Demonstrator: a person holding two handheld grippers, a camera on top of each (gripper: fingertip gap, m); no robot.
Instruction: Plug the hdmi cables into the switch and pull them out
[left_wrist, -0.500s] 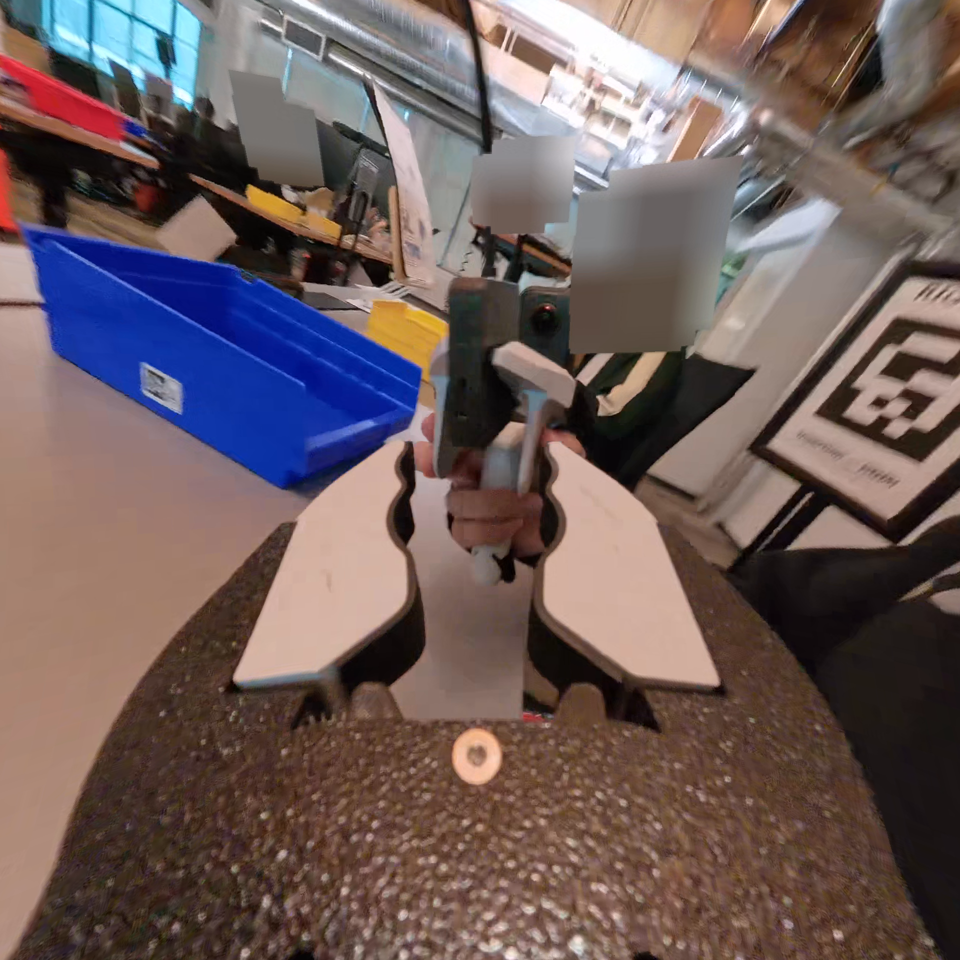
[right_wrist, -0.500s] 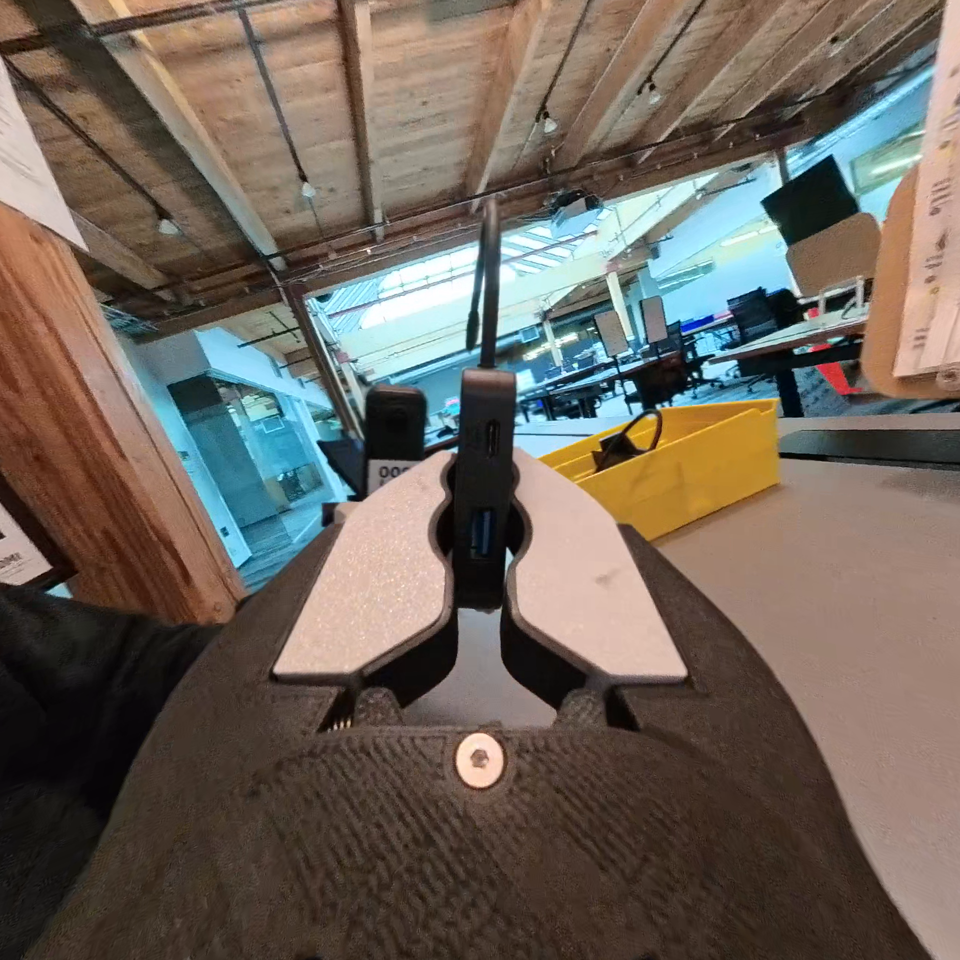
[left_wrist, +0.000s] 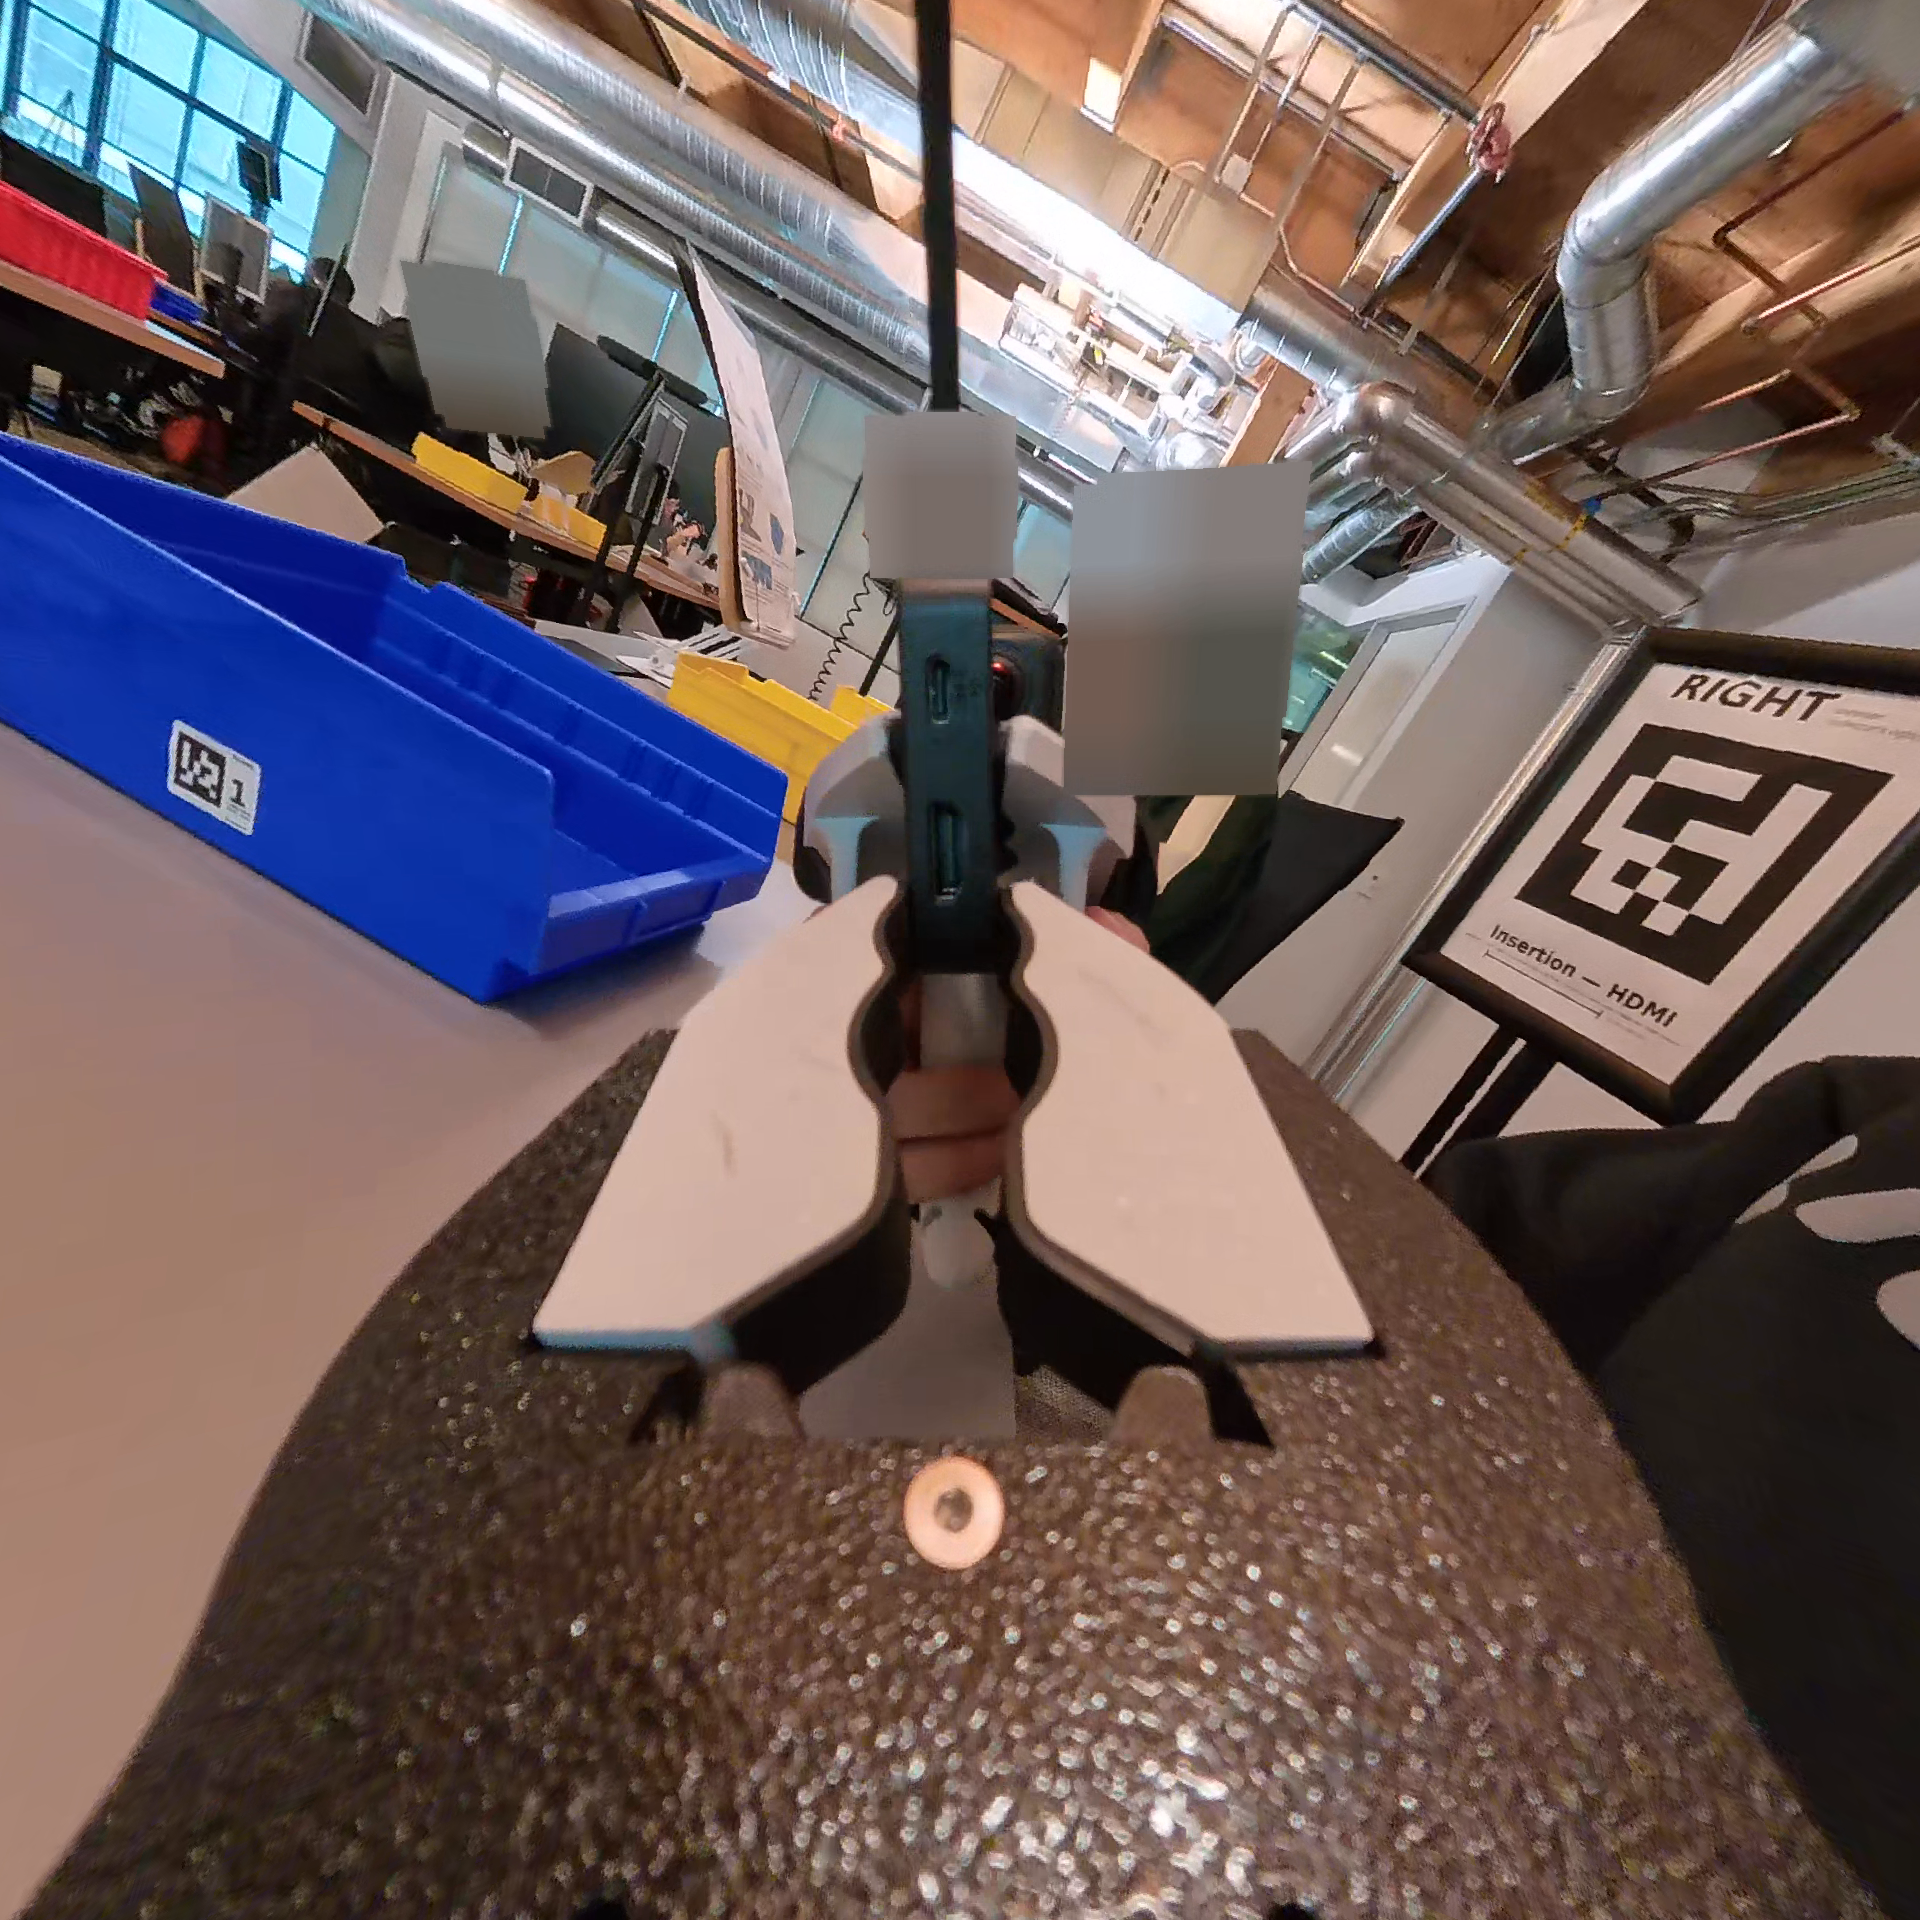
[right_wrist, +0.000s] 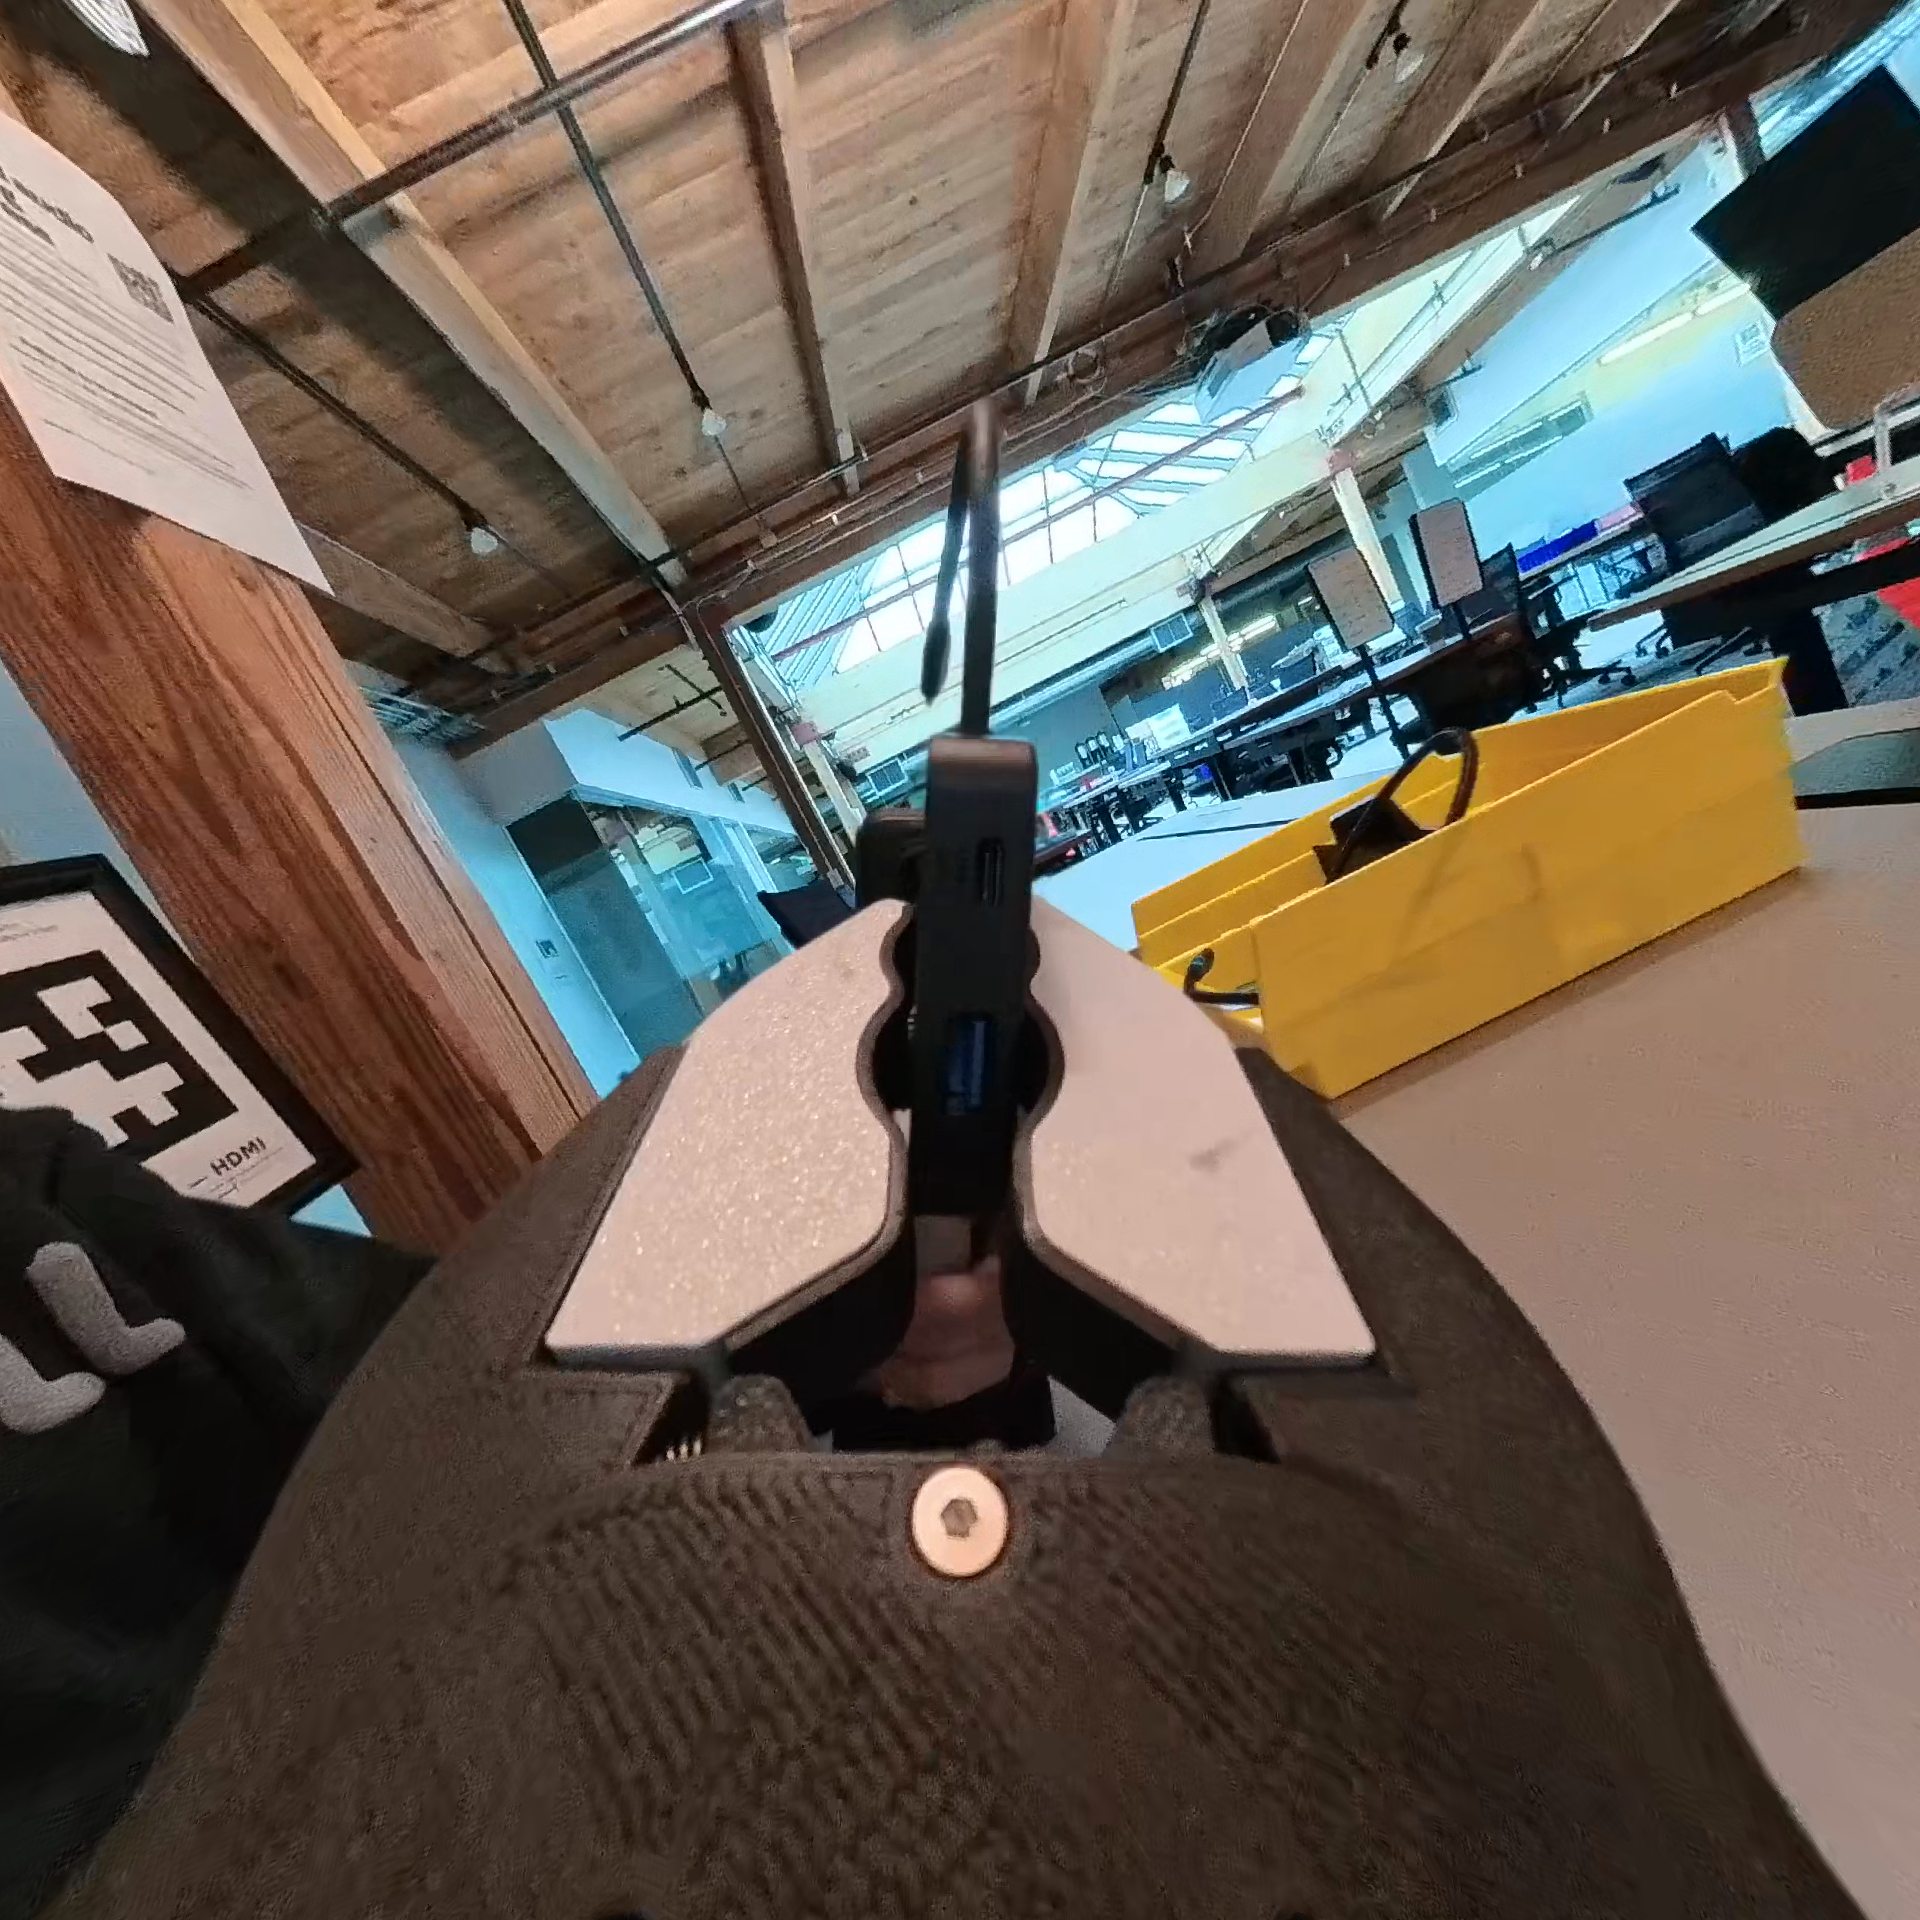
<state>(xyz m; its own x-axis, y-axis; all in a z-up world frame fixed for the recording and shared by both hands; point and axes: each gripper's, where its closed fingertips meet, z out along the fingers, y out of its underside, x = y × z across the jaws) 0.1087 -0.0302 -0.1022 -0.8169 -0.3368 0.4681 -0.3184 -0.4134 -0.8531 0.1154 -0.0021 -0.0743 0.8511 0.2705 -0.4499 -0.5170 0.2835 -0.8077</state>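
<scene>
Switch: a slim dark box (right_wrist: 968, 997) held upright and edge-on, above the table, with small ports showing along its narrow side.
Switch cable: a thin black cord (right_wrist: 975, 582) rises from the top of the box and loops over.
Right claw: (right_wrist: 961, 1023) clenched on the switch, both grey fingers (right_wrist: 774, 1132) pressed against its flat sides.
Left claw: (left_wrist: 951, 940) lined up facing the same box (left_wrist: 948, 790) from the other side; its finger tips sit right at the box's lower end, and whether they press on it or stand just off it cannot be told.
Far claw in left view: the right claw's grey fingers (left_wrist: 844, 821) grip the box from behind, with a person's hand (left_wrist: 948, 1138) below.
Table: pale grey top (right_wrist: 1621, 1226) under both tools.
Yellow bin: (right_wrist: 1455, 925) on the table to the right in the right view, with a black cable (right_wrist: 1403, 800) lying inside.
Blue bin: (left_wrist: 343, 748) on the table to the left in the left view, with a small sticker on its near wall.
Framed sign: black-and-white pattern (left_wrist: 1704, 862) on a stand at far right of the left view.
Wooden post: (right_wrist: 239, 821) at left of the right view, a paper sheet (right_wrist: 114, 353) pinned on it.
</scene>
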